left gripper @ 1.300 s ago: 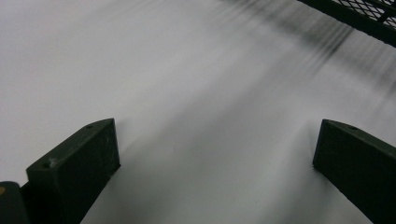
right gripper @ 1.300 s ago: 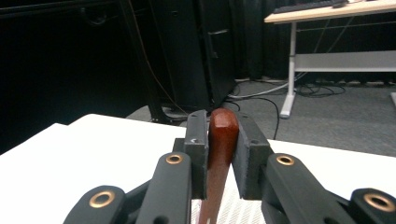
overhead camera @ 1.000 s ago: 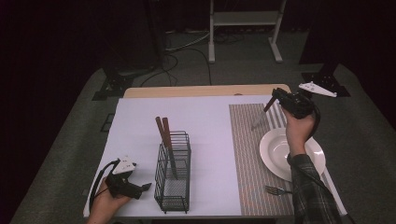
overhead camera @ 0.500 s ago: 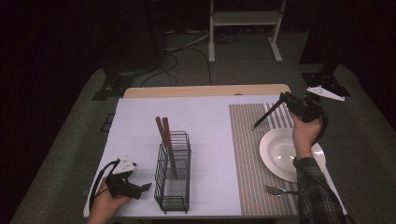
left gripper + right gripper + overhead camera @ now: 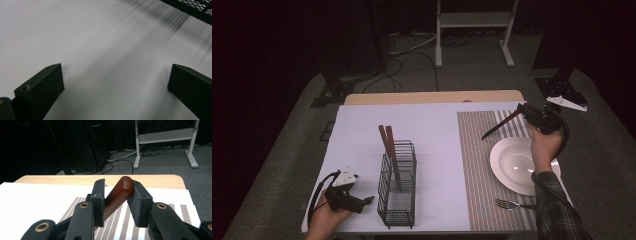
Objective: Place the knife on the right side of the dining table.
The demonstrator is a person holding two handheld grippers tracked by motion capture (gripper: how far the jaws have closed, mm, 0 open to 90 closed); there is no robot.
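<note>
A knife (image 5: pixel 502 124) with a brown wooden handle (image 5: pixel 120 192) hangs slanted over the striped placemat (image 5: pixel 477 170), blade pointing down and left. My right gripper (image 5: pixel 526 111) has the handle between its jaws, which have just been opening. The handle lies askew, leaning on the right-hand pad (image 5: pixel 136 195), and the knife stays aloft. At the near left, my left gripper (image 5: pixel 365 201) rests on the white table, open with nothing between its fingers (image 5: pixel 42 85). It lies just left of a black wire basket (image 5: pixel 398 185).
Two brown-handled utensils (image 5: pixel 387 140) stand in the wire basket. A white plate (image 5: pixel 512 165) lies on the placemat under the right forearm, with a fork (image 5: pixel 512 204) in front of it. The table's far wooden edge (image 5: pixel 432 97) borders a dark floor with cables.
The right hand has shifted slightly right and down. The knife's blade has swung out and down to the left, toward the placemat. The left gripper has stayed put.
</note>
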